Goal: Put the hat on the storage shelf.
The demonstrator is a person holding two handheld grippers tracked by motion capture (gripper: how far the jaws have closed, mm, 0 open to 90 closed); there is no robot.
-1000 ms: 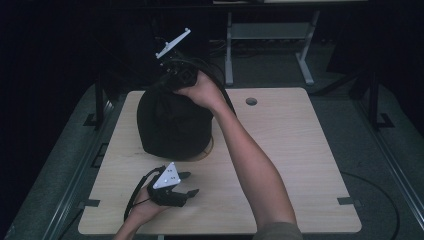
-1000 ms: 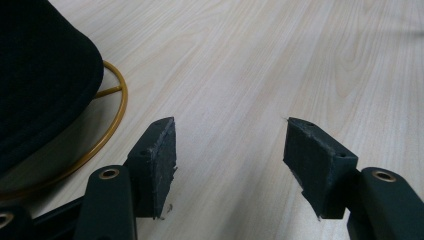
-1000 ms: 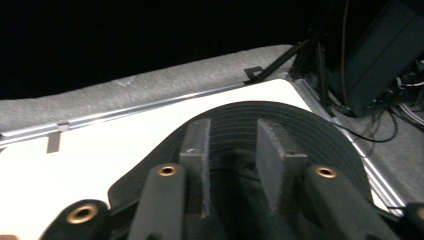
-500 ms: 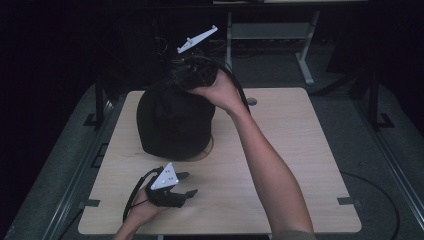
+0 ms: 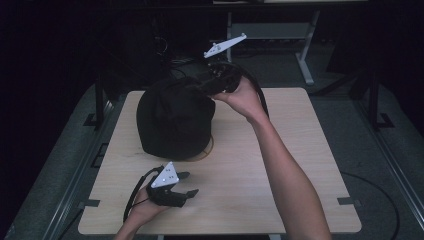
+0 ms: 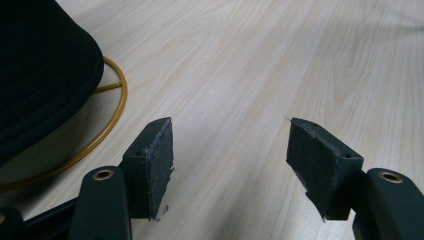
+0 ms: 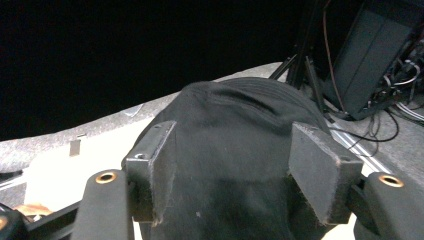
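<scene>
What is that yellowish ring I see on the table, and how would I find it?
Start at the pale wooden table, then find the big black fabric cap on its left half. The thin gold wire ring peeks out from under the cap's near edge, the one shiny curved thing on the wood.

The black hat [image 5: 175, 120] hides most of the gold wire ring [image 6: 107, 125] beneath it; the left gripper view's edge crops both

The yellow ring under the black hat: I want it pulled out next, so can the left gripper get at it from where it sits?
Probably yes. The left gripper is open, with bare table ahead, and the yellow ring pokes out beside the black hat covering the rest.
</scene>
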